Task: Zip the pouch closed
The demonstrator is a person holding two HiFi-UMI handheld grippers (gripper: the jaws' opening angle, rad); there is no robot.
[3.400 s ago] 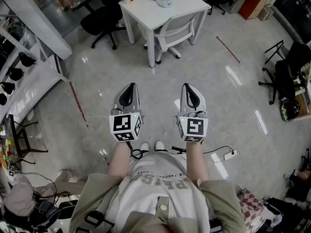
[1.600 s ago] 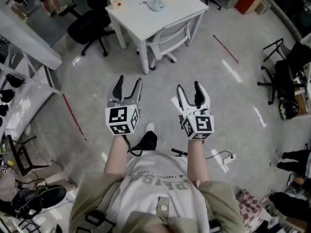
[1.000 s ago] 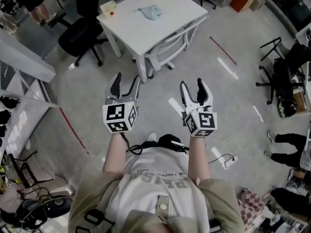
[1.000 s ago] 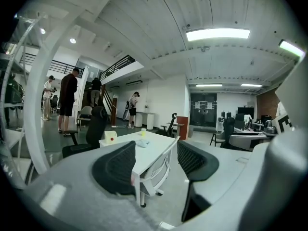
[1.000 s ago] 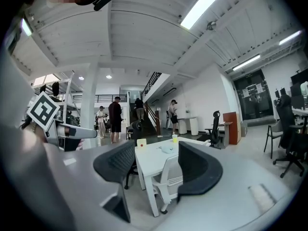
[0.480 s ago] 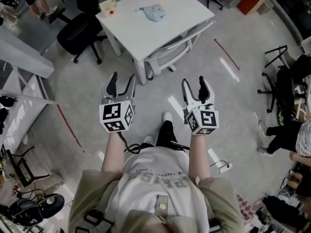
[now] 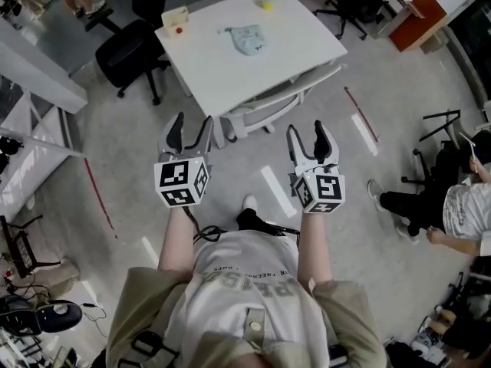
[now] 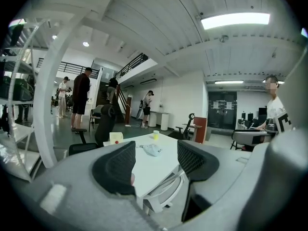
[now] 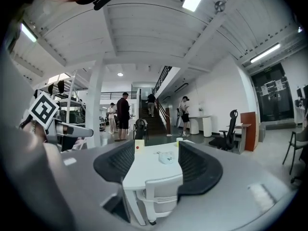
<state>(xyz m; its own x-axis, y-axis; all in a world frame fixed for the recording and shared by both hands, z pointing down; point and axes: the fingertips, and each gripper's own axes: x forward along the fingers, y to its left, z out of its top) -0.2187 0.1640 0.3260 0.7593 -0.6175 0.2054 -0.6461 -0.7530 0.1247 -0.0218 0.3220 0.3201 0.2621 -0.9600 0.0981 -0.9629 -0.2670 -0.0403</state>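
A small pale blue pouch (image 7: 249, 39) lies on the white table (image 7: 291, 56) ahead, also visible as the pouch (image 8: 153, 149) in the left gripper view and the pouch (image 9: 167, 157) in the right gripper view. My left gripper (image 7: 189, 127) is held out in front of my body, short of the table, open with nothing between its jaws. My right gripper (image 7: 311, 136) is level with it, also open and empty. Both stay well apart from the pouch.
A white chair (image 7: 278, 106) is tucked under the table's near side. On the table sit a cream box with a red dot (image 7: 176, 19) and a small yellow cup (image 7: 267, 2). A black office chair (image 7: 129, 50) stands left. A seated person (image 7: 445, 213) is at the right.
I have walked toward the table, which now sits closer and larger in view. Both grippers went from shut to open earlier and stay open. A person has come into view at right.
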